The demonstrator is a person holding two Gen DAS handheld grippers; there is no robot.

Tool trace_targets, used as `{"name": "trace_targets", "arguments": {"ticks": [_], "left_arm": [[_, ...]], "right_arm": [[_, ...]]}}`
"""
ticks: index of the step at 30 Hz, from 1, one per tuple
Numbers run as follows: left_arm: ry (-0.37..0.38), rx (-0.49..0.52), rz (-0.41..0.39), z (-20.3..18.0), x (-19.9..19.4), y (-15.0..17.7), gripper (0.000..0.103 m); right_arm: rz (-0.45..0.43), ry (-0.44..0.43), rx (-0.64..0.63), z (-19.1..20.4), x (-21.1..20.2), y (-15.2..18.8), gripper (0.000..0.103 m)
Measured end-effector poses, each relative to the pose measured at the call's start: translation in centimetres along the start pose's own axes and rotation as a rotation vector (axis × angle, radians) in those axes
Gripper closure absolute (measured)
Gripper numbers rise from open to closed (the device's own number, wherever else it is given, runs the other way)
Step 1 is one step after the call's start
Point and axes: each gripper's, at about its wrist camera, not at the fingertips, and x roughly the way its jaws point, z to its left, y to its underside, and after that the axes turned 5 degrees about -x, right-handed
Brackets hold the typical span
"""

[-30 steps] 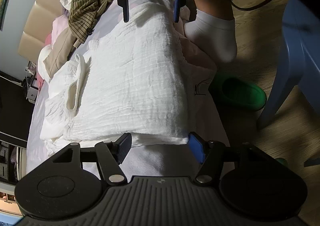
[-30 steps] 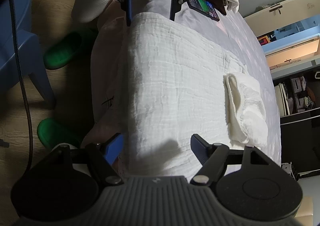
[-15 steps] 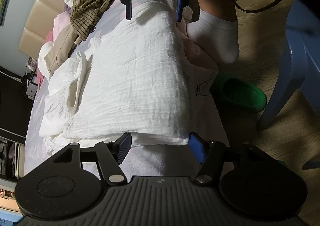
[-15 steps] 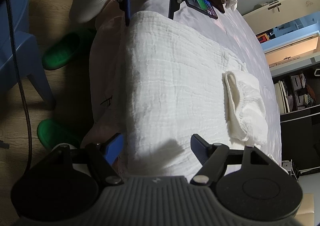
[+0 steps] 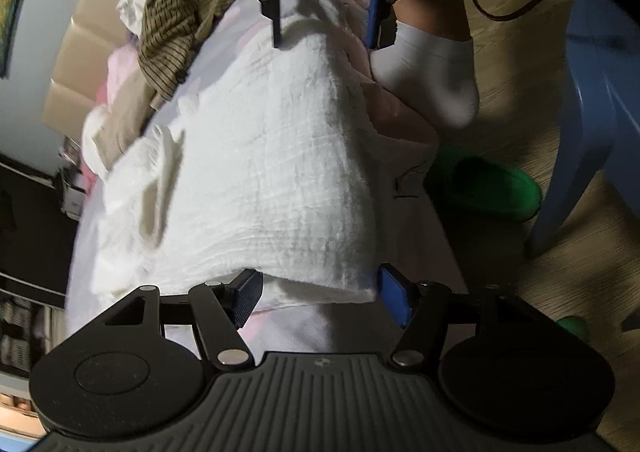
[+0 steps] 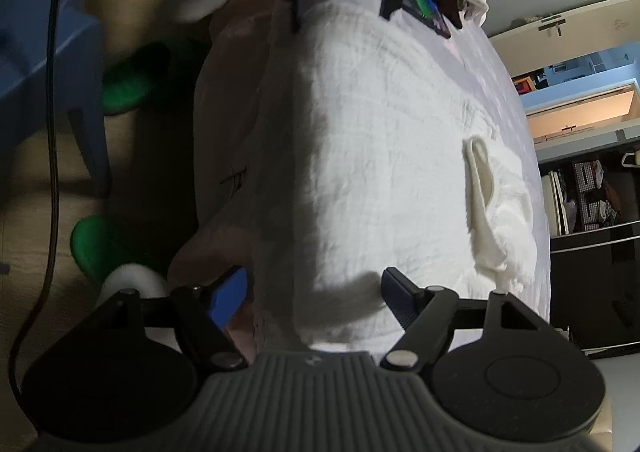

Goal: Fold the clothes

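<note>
In the left wrist view, a striped olive garment (image 5: 172,40) is lying bunched in the upper left of the frame, against a padded beige headboard (image 5: 76,52). A white crinkled garment (image 5: 260,172) is filling the centre, lying folded on the pale bed sheet (image 5: 296,328), with a looser ruffled part trailing off at centre left. The left gripper (image 5: 318,292) is sitting at the bottom centre with its jaws spread wide, one blue pad at each side of the garment's near edge and nothing clamped between them. To the right, a foot in a white sock (image 5: 432,76) is standing on the wooden floor; a green slipper (image 5: 492,188) is lying at centre right, and a blue stool (image 5: 592,100) is filling the right edge.

In the right wrist view, the stool (image 6: 36,32) and two green slippers (image 6: 132,80) are showing at the left. The white garment (image 6: 380,172) is running down the middle of the frame. The right gripper (image 6: 316,292) is at the bottom centre, its jaws likewise parted, straddling the garment's near end without pinching it. A phone (image 6: 428,12) with a lit screen is lying at the upper right.
</note>
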Motion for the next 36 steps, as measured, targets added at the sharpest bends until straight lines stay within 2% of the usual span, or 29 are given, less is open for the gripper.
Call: {"name": "trace_targets", "arguments": {"ticks": [3, 8, 13, 17, 23, 30, 33, 36], "left_arm": [[-0.024, 0.035, -0.012, -0.5, -0.3, 0.0, 0.041], [-0.055, 0.094, -0.035, -1.3, -0.7, -0.1, 0.041], [-0.048, 0.143, -0.075, -1.8, -1.1, -0.1, 0.041], [-0.041, 0.131, -0.142, -1.5, -1.8, -0.3, 0.041], [-0.062, 0.19, -0.168, -2.5, -1.2, -0.4, 0.041], [-0.155, 0.337, -0.065, -4.8, 2.5, 0.3, 0.041], [-0.185, 0.419, -0.045, -6.0, 3.5, 1.1, 0.041], [-0.208, 0.427, -0.034, -6.1, 4.0, 1.1, 0.037]], "right_arm": [[0.024, 0.007, 0.014, -0.2, 0.3, 0.1, 0.022], [0.037, 0.034, 0.009, -0.1, 0.7, 0.2, 0.022], [0.016, 0.083, -0.08, 1.0, 1.4, 0.1, 0.022], [0.017, 0.11, -0.16, 2.2, 2.3, -0.1, 0.022], [0.036, 0.107, -0.163, 2.0, 3.0, -0.2, 0.022], [0.061, 0.096, -0.133, 2.0, 3.3, -0.2, 0.022], [0.066, 0.093, -0.124, 2.0, 3.4, -0.2, 0.022], [0.068, 0.094, -0.122, 2.1, 3.4, -0.2, 0.022]]}}
